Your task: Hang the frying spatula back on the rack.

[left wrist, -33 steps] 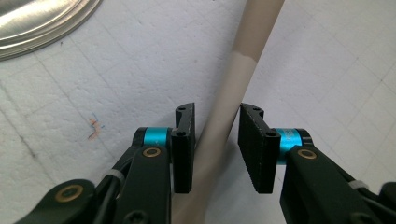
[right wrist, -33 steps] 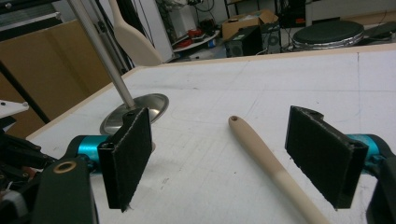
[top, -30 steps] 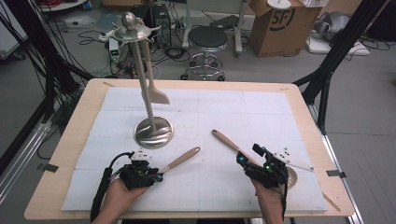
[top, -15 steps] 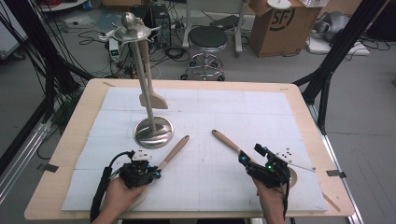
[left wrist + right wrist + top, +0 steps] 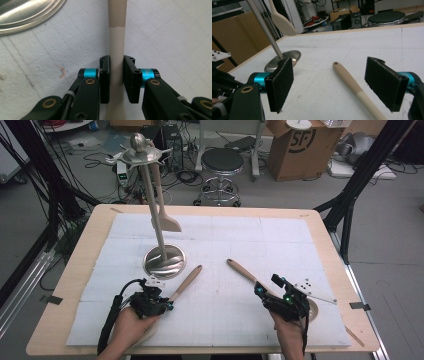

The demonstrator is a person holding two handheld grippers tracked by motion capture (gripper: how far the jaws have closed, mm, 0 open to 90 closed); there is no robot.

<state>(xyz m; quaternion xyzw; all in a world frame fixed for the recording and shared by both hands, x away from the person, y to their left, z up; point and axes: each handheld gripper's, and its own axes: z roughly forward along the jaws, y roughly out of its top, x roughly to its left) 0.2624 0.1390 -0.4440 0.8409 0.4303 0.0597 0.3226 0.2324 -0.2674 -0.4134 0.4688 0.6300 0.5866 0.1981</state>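
On white mat, left gripper [image 5: 170,301] jaws just closed on left utensil handle [image 5: 187,281], pointing toward stand base [image 5: 164,261].

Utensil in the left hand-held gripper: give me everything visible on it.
The utensil is a long beige kitchen tool, matte like plastic or silicone, with a darker tan section toward its rounded far end. It lies flat on the white table cover, its handle pointing up and right, the tip close to the steel stand base. The left hand-held gripper has just been closing on the shaft; its black pads sit against both sides. Its working end is hidden under the hand.
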